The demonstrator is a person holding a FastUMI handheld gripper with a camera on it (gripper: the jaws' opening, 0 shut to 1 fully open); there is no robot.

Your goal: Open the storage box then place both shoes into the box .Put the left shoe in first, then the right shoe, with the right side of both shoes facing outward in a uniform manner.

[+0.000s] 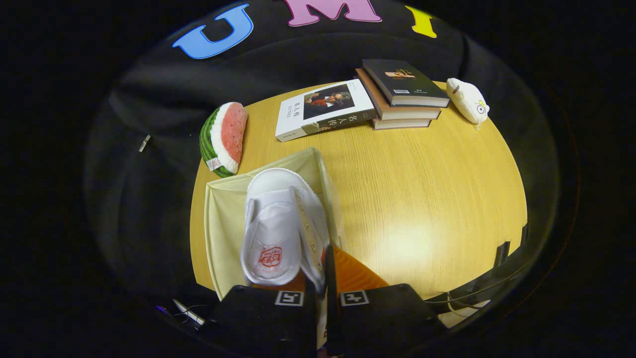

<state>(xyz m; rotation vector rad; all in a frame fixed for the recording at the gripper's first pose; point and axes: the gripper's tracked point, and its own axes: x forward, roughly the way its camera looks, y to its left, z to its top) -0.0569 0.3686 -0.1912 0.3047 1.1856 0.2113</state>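
The gripper has its two fingers drawn close together, pinching the side wall of a white shoe near its eyelets, so both fingers press on the canvas. The shoe hangs from that pinch with its opening turned toward the camera and its toe pointing away, over the open cream storage box, whose walls rise to its left and behind it. Whether the sole already touches the box floor cannot be told. No second shoe can be made out.

Beyond the box the wooden table carries a watermelon-slice toy just past the box's far left corner, a single book, a stack of books and a small white plush, all well apart from the work.

To do this step well, the shoe probably wants lowering straight down until it rests flat, kept hard against one wall to leave room for its partner, with its right side facing outward before the fingers part.
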